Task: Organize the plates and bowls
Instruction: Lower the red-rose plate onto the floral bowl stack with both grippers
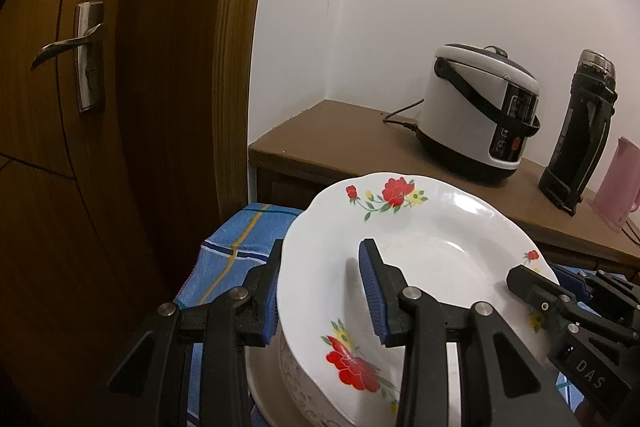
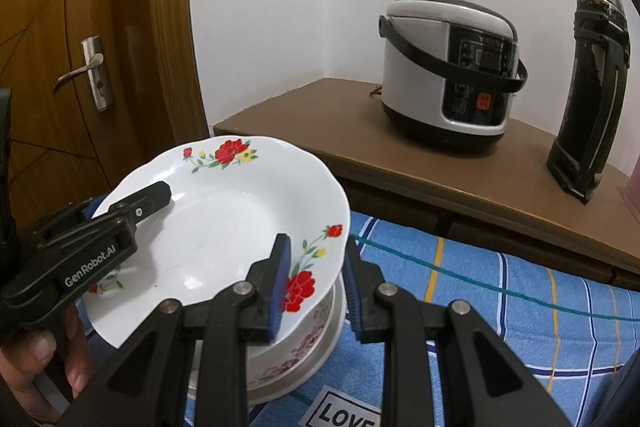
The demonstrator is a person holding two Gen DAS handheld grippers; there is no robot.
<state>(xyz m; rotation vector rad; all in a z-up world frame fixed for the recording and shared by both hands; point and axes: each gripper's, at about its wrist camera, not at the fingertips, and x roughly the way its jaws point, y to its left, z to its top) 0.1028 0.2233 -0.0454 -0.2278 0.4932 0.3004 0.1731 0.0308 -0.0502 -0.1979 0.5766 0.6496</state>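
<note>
The left tongs (image 1: 326, 297) pinch the left rim of a white plate with red flowers (image 1: 420, 247). The right tongs (image 2: 316, 287) pinch its right rim. Both are clenched on the plate, one finger above and one below. The plate sits on top of a stack of bowls (image 2: 304, 347). The stack rests on a blue checked cloth (image 2: 500, 299). A rice cooker (image 2: 448, 67) stands on the brown worktop (image 2: 320, 119) behind.

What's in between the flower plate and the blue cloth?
In the right wrist view, a bowl with purple flowers sits under the flower plate, and a plain dish lies beneath it on the blue cloth.
</note>
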